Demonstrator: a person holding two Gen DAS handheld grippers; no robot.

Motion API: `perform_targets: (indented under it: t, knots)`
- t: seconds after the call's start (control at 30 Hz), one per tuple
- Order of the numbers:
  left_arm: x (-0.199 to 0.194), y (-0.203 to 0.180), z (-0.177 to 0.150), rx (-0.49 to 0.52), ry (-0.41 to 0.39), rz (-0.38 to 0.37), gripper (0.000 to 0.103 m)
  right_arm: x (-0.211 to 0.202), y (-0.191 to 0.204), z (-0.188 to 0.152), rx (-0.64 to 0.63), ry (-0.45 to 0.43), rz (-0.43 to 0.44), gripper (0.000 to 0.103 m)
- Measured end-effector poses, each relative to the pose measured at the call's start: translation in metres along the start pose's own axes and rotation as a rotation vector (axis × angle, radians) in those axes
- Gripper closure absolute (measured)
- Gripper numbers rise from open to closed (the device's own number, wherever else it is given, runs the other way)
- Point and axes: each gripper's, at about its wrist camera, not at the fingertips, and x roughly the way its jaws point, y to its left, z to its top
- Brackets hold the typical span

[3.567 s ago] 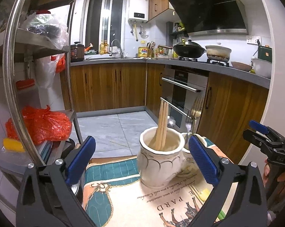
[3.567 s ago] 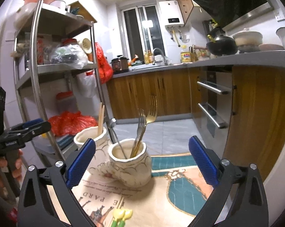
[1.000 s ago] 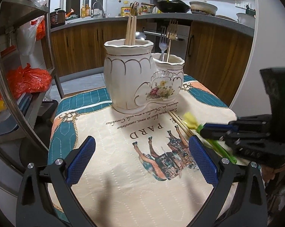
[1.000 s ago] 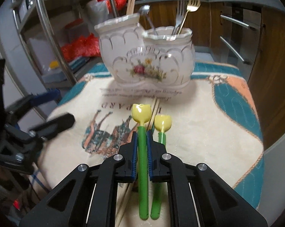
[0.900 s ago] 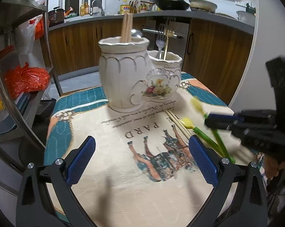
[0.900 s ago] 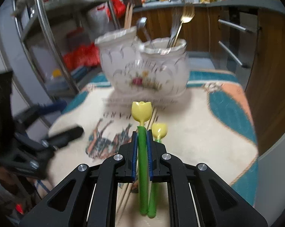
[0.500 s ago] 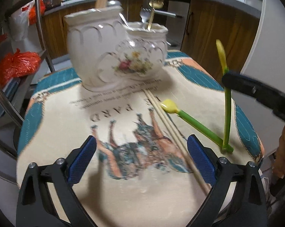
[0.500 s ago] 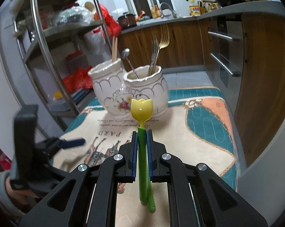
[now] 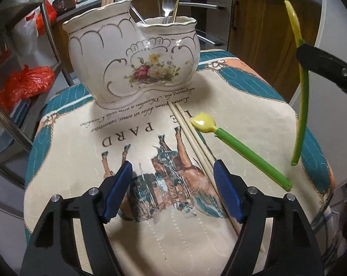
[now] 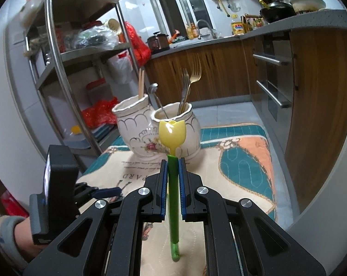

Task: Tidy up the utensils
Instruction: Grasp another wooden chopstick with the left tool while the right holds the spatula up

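Note:
My right gripper is shut on a green spoon with a yellow tulip head, held up above the cloth; it also shows in the left wrist view. A second tulip spoon and a pair of wooden chopsticks lie on the printed cloth. My left gripper is open, low over the cloth, with the chopsticks just inside its right finger. The white two-cup ceramic holder stands behind, with chopsticks in the taller cup and forks and a spoon in the lower cup.
A steel shelf rack with bags stands to the left of the table. Wooden kitchen cabinets and an oven lie beyond and to the right. The cloth's right edge is the table edge.
My right gripper has lifted the green tulip spoon off the cloth and stood it upright. My left gripper has dropped toward the chopsticks and narrowed.

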Motion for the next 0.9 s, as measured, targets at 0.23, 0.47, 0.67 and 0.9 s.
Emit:
perform_targets:
  t: [0.23,0.47,0.67,0.9]
  knots:
    - [0.012,-0.002,0.013,0.015,0.022,-0.021,0.058,-0.001,0.0,-0.001,-0.003,-0.001,0.007,0.093]
    - [0.014,0.009,0.019,0.04,0.049,-0.105,0.091,-0.001,0.0,-0.001,-0.004,0.001,0.008,0.093]
    - [0.009,0.026,0.016,0.065,0.06,-0.128,0.097,0.0,0.001,-0.001,-0.006,0.005,0.01,0.093]
    - [-0.01,0.049,0.008,0.071,0.039,-0.147,0.098,0.0,0.007,0.007,-0.024,-0.01,0.0,0.093]
